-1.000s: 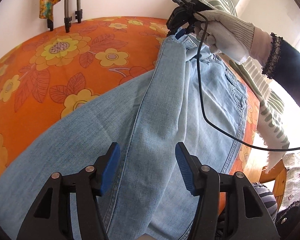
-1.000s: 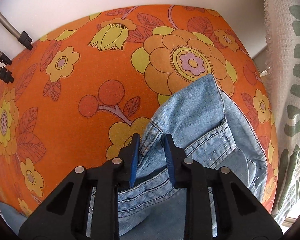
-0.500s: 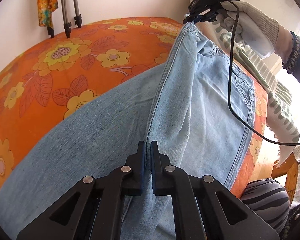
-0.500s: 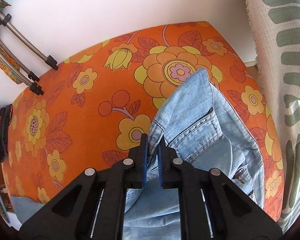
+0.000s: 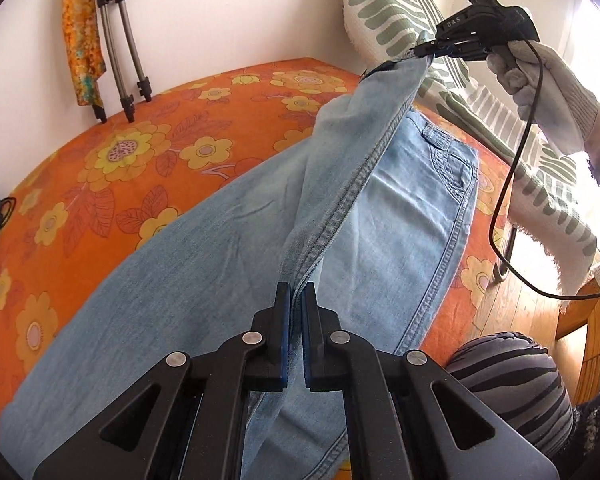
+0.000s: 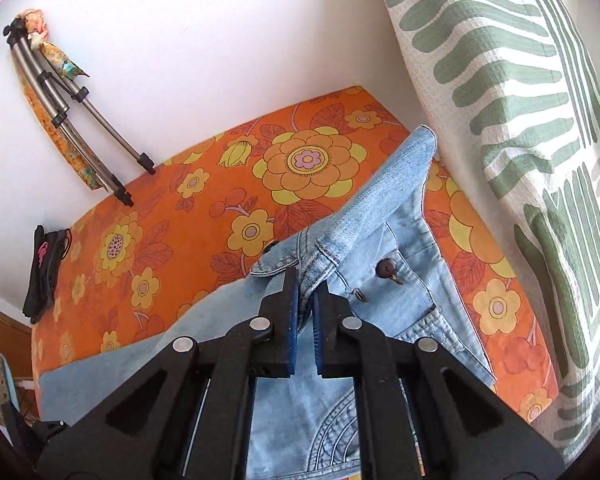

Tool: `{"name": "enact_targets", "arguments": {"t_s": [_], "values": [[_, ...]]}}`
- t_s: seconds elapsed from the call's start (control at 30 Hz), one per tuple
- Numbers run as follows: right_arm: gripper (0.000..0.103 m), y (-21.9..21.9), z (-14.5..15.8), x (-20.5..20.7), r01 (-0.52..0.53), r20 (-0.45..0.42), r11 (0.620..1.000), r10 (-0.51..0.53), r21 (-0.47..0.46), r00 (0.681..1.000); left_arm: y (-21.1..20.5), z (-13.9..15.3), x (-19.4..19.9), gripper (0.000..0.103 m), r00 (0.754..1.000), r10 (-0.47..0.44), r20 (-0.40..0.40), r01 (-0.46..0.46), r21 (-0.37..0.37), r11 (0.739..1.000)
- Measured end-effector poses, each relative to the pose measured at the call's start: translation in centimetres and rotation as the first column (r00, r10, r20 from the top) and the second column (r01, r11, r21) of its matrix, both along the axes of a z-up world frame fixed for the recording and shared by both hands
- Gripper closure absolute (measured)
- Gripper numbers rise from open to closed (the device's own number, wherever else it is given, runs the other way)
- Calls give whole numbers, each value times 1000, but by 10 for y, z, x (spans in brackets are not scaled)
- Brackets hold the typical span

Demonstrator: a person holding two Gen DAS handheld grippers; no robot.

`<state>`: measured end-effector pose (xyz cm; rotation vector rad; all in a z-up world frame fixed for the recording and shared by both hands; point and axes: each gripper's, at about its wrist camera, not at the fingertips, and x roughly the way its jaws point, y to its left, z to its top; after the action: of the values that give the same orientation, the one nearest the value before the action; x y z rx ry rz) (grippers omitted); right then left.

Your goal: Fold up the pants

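Two grippers have hold of one pair of light blue denim pants, which lies lengthwise across a bed covered in an orange floral bedspread. Left gripper: jaws closed tight on a ridge of denim along a leg seam, near the camera, the fabric pinched between the blue pads. From that grip the seam rises as a taut fold toward the far right, where the right gripper holds the waist end raised off the bedspread; a gloved hand carries that gripper, and a black cable hangs from it. In the right wrist view, the right gripper has its jaws all but closed on the waistband, with a thin gap at the pads filled by denim. A dark button and the open fly lie just right of the jaws, and one waistband corner stands up toward the far right. The remaining pants, pocket stitching included, rest flat on the bedspread below. A white and green patterned cloth hangs along the right side of the bed. Folded tripod legs with a patterned scarf lean against the white wall at the far left. A small black item lies at the left edge of the bedspread.
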<state>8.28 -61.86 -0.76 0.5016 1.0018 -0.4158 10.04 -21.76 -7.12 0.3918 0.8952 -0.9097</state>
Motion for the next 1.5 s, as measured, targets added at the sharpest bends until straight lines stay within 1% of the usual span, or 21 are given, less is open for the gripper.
{"name": "enact_targets", "arguments": {"t_s": [0.17, 0.2, 0.27, 0.43, 0.53, 0.63, 0.67, 0.7, 0.73, 0.77, 0.8, 0.87, 0.9, 0.93, 1.0, 1.03, 1.07, 1.13, 1.17, 1.27, 1.5], "values": [[97, 11, 0, -84, 40, 40, 999, -39, -29, 998, 5, 8, -24, 100, 1000, -29, 7, 29, 7, 1000], [97, 11, -6, -100, 53, 32, 998, -52, -39, 998, 6, 10, -29, 100, 999, -34, 4, 34, 1, 999], [97, 11, -31, -124, 67, 0, 998, -67, 7, 998, 7, 10, -38, 100, 999, -39, 17, 39, 5, 999], [97, -1, -98, -160, 134, -84, 983, -124, 123, 989, 7, 2, -47, 100, 999, -40, -15, 40, 30, 999], [97, -5, -109, -167, 130, -77, 978, -119, 161, 990, 9, 1, -51, 100, 999, -41, -17, 42, 43, 998], [95, -2, -102, -166, 80, -71, 987, -70, 139, 995, 12, -1, -52, 100, 998, -41, -37, 42, 45, 998], [94, 0, -98, -166, 60, -74, 990, -51, 129, 996, 13, -1, -51, 100, 998, -40, -49, 42, 44, 998], [84, -1, -94, -167, 45, -82, 991, -35, 126, 996, 15, 0, -48, 100, 998, -29, -58, 32, 42, 999], [70, -1, -91, -168, 37, -95, 992, -25, 121, 995, 18, 1, -44, 100, 998, -10, -64, 12, 34, 999], [64, -2, -85, -170, 33, -92, 993, -23, 109, 996, 21, 3, -40, 100, 997, 7, -73, -5, 23, 1000], [61, -3, -78, -173, 31, -79, 995, -23, 92, 997, 24, 5, -35, 100, 996, 26, -81, -25, 15, 1000], [60, -8, -62, -177, 21, -47, 997, -18, 68, 999, 30, 9, -22, 96, 994, 64, -85, -65, -4, 998], [58, -12, -54, -177, 16, -23, 998, -15, 58, 1000, 32, 11, -16, 88, 993, 80, -84, -81, -9, 997], [47, -16, -45, -176, 17, -2, 999, -17, 42, 1000, 34, 13, -10, 83, 992, 95, -81, -96, -12, 995], [28, -27, -31, -170, 26, 39, 1000, -26, 3, 999, 36, 16, 5, 80, 990, 116, -82, -117, -14, 993], [26, -34, -25, -165, 30, 59, 999, -29, -12, 998, 36, 17, 12, 78, 989, 131, -67, -132, -9, 991], [26, -40, -22, -157, 24, 76, 1000, -22, -21, 997, 37, 17, 19, 76, 988, 144, -54, -144, -6, 990], [26, -54, -20, -136, 5, 86, 1000, -3, -30, 996, 38, 16, 35, 62, 985, 166, -52, -167, -6, 986], [26, -61, -22, -125, -6, 85, 1000, 8, -25, 996, 38, 15, 44, 59, 983, 175, -59, -176, -8, 984], [26, -84, -38, -91, -49, 83, 999, 47, 19, 995, 36, 12, 66, 59, 980, 192, -54, -192, -2, 981], [26, -119, -69, -37, -113, 57, 993, 112, 24, 992, 20, -1, 109, 55, 979, 189, -71, -188, 19, 982]]}}
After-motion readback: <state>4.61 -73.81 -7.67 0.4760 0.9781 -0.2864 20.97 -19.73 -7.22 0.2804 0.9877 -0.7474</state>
